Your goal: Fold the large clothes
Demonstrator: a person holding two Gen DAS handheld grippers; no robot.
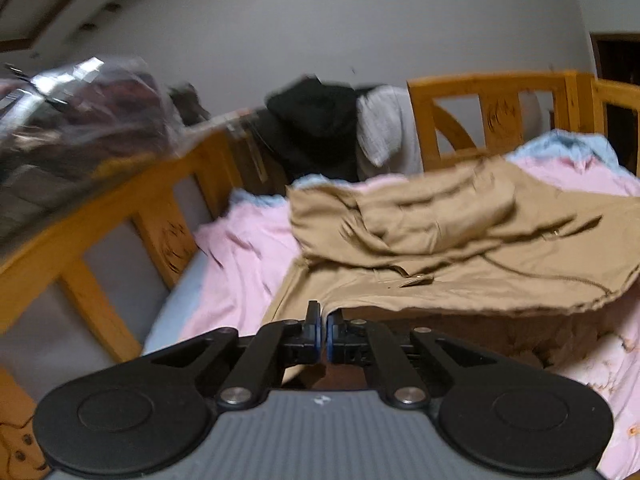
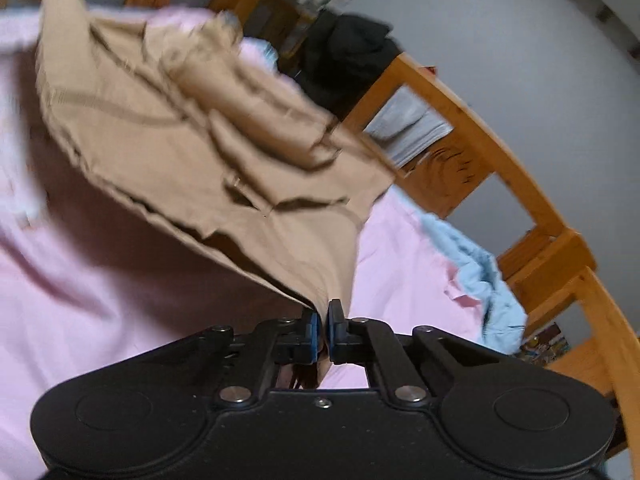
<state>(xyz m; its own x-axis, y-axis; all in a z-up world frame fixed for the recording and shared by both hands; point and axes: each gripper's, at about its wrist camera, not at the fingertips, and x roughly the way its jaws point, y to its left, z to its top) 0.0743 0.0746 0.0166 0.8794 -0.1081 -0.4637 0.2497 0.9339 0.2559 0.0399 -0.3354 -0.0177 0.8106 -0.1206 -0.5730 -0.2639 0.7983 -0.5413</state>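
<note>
Both grippers are pinching the near hem of the tan jacket (image 1: 440, 240): left gripper (image 1: 323, 326) and right gripper (image 2: 323, 320), jaws narrow on cloth. Jacket is hanging over the bed's pink sheet (image 2: 80, 280). Risk: thin bite slipping, sleeve layers sliding.

Tan jacket (image 1: 440, 240), pink sheet (image 1: 248, 248), black grippers

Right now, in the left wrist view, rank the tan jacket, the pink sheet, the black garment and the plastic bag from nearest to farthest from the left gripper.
1. Tan jacket: its hem is pinched in the left gripper.
2. Pink sheet: on the bed, left of the jacket.
3. Black garment: draped over the far wooden rail.
4. Plastic bag: upper left; blurred, so its rank against the black garment is uncertain.
</note>
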